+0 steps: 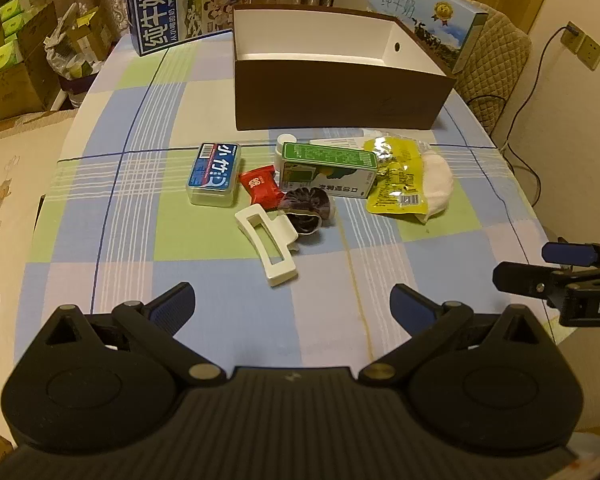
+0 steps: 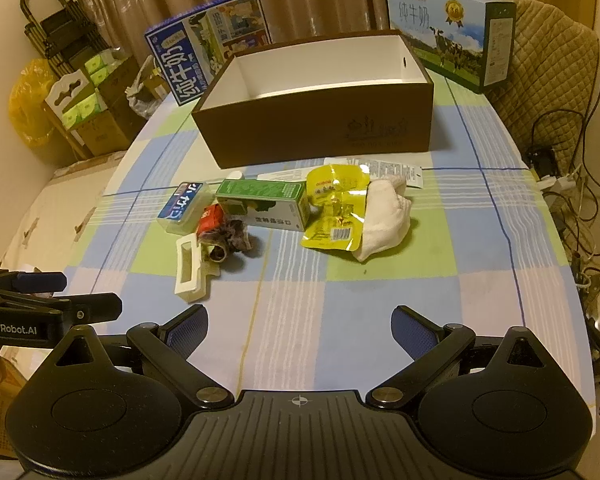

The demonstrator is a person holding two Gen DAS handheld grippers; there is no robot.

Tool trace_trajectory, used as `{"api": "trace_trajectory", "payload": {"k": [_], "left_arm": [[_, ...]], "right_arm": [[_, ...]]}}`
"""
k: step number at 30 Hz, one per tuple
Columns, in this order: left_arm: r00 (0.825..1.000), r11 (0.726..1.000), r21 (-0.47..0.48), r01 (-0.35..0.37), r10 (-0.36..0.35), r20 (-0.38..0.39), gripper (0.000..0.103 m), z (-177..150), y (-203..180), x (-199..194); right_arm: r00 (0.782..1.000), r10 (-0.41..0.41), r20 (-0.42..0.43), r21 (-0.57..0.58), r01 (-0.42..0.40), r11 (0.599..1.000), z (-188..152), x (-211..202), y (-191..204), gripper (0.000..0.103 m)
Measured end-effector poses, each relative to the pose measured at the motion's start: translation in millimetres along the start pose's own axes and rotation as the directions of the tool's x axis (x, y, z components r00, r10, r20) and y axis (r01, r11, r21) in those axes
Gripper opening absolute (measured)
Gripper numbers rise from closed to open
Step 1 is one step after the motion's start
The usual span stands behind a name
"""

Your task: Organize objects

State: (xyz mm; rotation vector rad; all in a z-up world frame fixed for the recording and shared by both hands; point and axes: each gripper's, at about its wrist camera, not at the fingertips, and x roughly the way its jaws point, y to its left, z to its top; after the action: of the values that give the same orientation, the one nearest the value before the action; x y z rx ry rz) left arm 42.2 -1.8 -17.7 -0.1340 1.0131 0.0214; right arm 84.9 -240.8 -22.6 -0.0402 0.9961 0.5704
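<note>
Straight ahead of the left tool (image 1: pixel 292 300), in the left wrist view, a cluster of small items lies on the checked counter (image 1: pixel 220 320): nearest is a white hair clip (image 1: pixel 266 246), w/ a dark scrunchie (image 1: pixel 308 210) touching its far right side and a red candy wrapper (image 1: pixel 260 186) just beyond. Ahead-left sits a clear floss box (image 1: pixel 214 174) w/ blue label; ahead-right a green carton (image 1: pixel 328 170), then a yellow snack pouch (image 1: pixel 398 178) overlapping a white cloth (image 1: pixel 440 184) further right. Behind them all stands an open brown box (image 1: pixel 340 92), white inside, nothing seen in it. Left tool jaws are spread wide, holding nothing, well short of the clip. Right tool (image 1: pixel 540 268) pokes in at the right edge; can't tell its jaw state from here. Right wrist view: right tool (image 2: pixel 300 330) hovers over bare counter (image 2: pixel 340 320), jaws wide apart, empty. Hair clip (image 2: pixel 190 274) is ahead-left, scrunchie (image 2: pixel 232 240) and candy wrapper (image 2: pixel 212 218) just past it, floss box (image 2: pixel 184 206) further left. Green carton (image 2: pixel 268 204) is roughly dead ahead; snack pouch (image 2: pixel 334 208) and cloth (image 2: pixel 384 216) slightly ahead-right, touching each other. Brown box (image 2: pixel 320 128) sits beyond, w/ two milk cartons (image 2: pixel 208 48) (image 2: pixel 452 28) behind its far corners. Left tool (image 2: pixel 60 292) shows at the left edge.
</note>
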Motion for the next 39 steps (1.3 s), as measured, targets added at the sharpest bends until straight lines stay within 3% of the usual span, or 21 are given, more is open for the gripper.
{"api": "trace_trajectory", "payload": {"k": [26, 39], "left_arm": [[0.996, 0.997, -0.058, -0.044, 0.039, -0.078, 0.102, 21, 3, 65], [0.994, 0.995, -0.06, -0.074, 0.069, -0.082, 0.087, 27, 1, 107]], "right_arm": [[1.0, 0.017, -0.012, 0.052, -0.016, 0.998, 32, 25, -52, 0.096], [1.0, 0.011, -0.013, 0.079, -0.01, 0.997, 39, 30, -82, 0.096]]}}
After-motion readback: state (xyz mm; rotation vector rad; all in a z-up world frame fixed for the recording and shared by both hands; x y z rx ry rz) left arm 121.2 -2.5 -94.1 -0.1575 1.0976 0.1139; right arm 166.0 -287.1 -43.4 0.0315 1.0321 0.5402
